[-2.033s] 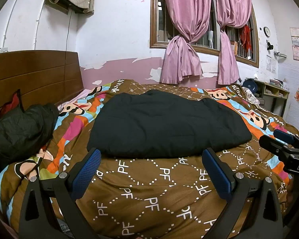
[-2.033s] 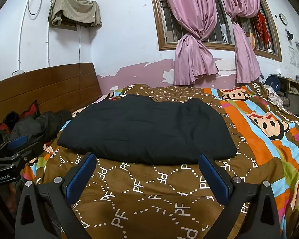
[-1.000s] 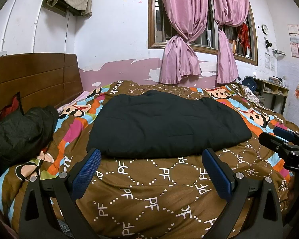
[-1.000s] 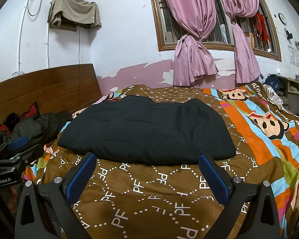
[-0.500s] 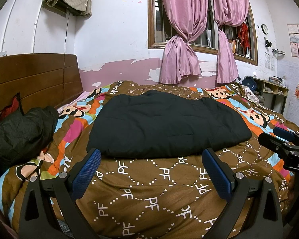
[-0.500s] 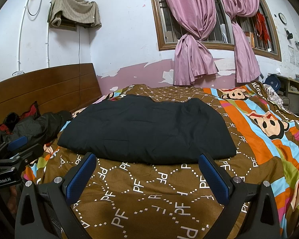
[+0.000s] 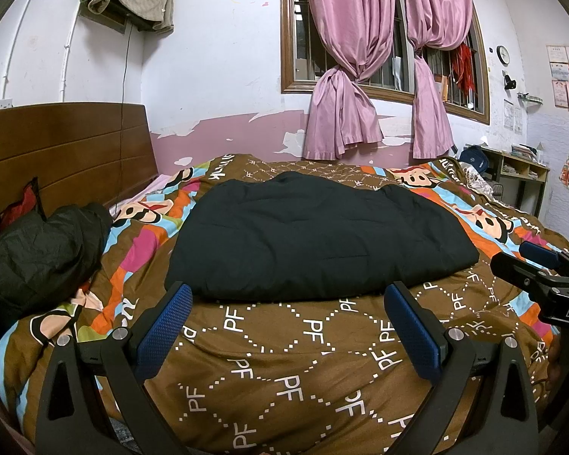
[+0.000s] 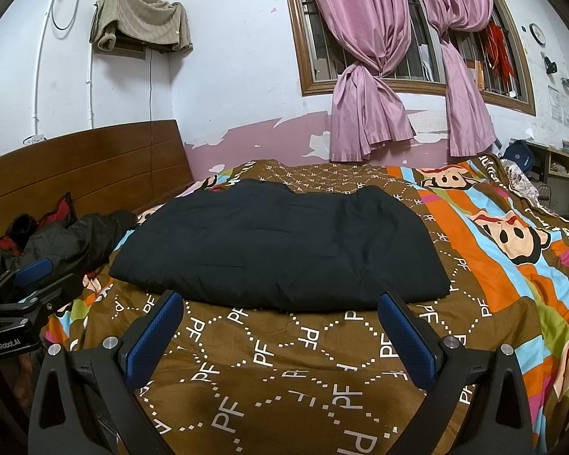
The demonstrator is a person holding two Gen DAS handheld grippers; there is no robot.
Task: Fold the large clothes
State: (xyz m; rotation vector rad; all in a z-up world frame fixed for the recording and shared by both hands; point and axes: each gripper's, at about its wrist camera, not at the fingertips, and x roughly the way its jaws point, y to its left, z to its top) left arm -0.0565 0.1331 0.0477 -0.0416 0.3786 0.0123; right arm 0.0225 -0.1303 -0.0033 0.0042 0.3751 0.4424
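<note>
The bed fills the lower half of both views, covered by a brown quilt printed with "PF" letters and cartoon stripes. Across the middle of the frame lies the black garment, a padded piece already folded into a broad flat slab, its near edge running straight and just beyond the tips of the tongs. At the left edge of the frame a second dark jacket sits crumpled against the headboard, well apart from the folded one. Pink curtains hang in the upper right.

The left tongs are spread wide, empty, low in the frame above bare quilt. The right tongs are likewise spread wide and hold nothing; each pair also shows at the side edge of the other's view.

Over the last two seconds almost nothing has changed: the garment has kept its shape and place, and both tongs have stayed where they were, apart from a very slight drift of the left view. That stillness, with nothing gripped, suggests this fold is finished or paused. The crumpled jacket at the left looks like the likely next piece, or the slab may take one more fold.
</note>
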